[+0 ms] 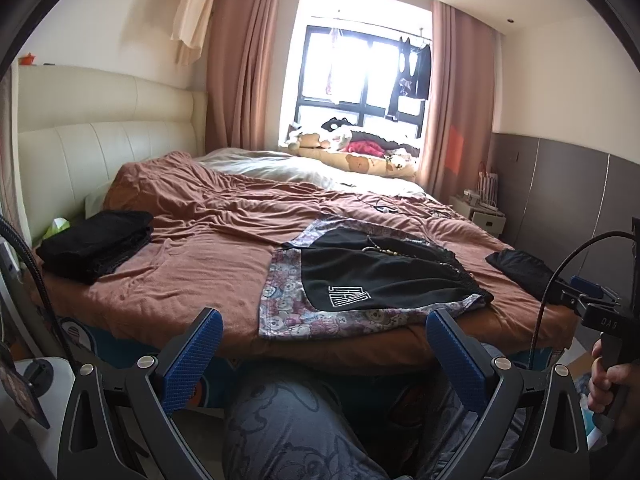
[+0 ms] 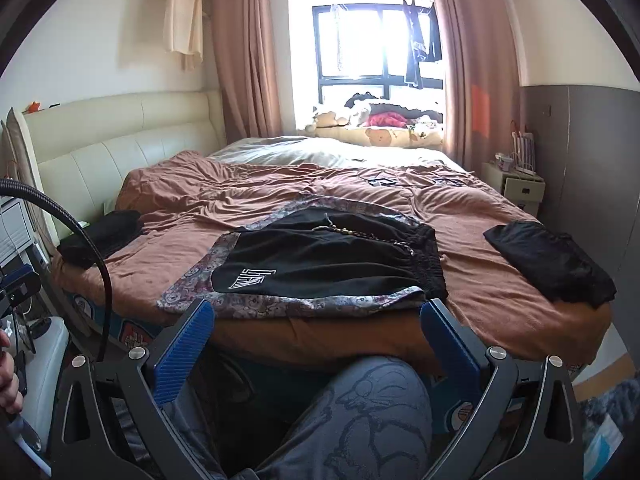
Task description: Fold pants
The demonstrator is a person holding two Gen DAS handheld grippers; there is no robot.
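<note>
1. Black pants (image 1: 380, 276) (image 2: 332, 260): lie flat near the front edge of the bed, waistband toward the right, a white block-letter logo on the leg end at the left. A beaded cord or chain lies across the top of the fabric.
2. Under the pants: a bear-print cloth (image 1: 288, 312) (image 2: 248, 304), spread flat; its patterned border shows on the left, front and far sides of the pants.
3. Both lie on a rumpled brown blanket (image 1: 200, 240) (image 2: 240, 208) that covers most of the bed.
4. Left gripper (image 1: 324, 348): blue-padded fingers spread wide, nothing between them; held below and in front of the bed edge, apart from the pants.
5. Right gripper (image 2: 316, 332): fingers likewise spread wide and empty; tips sit just in front of the near edge of the bear-print cloth. Contact cannot be determined.
6. Folded black stack (image 1: 96, 244) (image 2: 100, 236): on the blanket at the left, near the headboard, well apart from the pants.
7. Second dark garment (image 1: 524, 268) (image 2: 552, 260): loosely folded, on the blanket near the bed's right edge.
8. Person's knee in grey printed trousers (image 1: 288, 420) (image 2: 360, 412) fills the lower centre of both views; a hand (image 1: 608, 384) grips the other gripper's handle at the right edge of the left wrist view.
9. Background: cream headboard (image 1: 100, 136) (image 2: 120, 140), pink curtains (image 1: 240, 60) (image 2: 248, 52), bright window with hanging laundry, stuffed toys on the sill.
</note>
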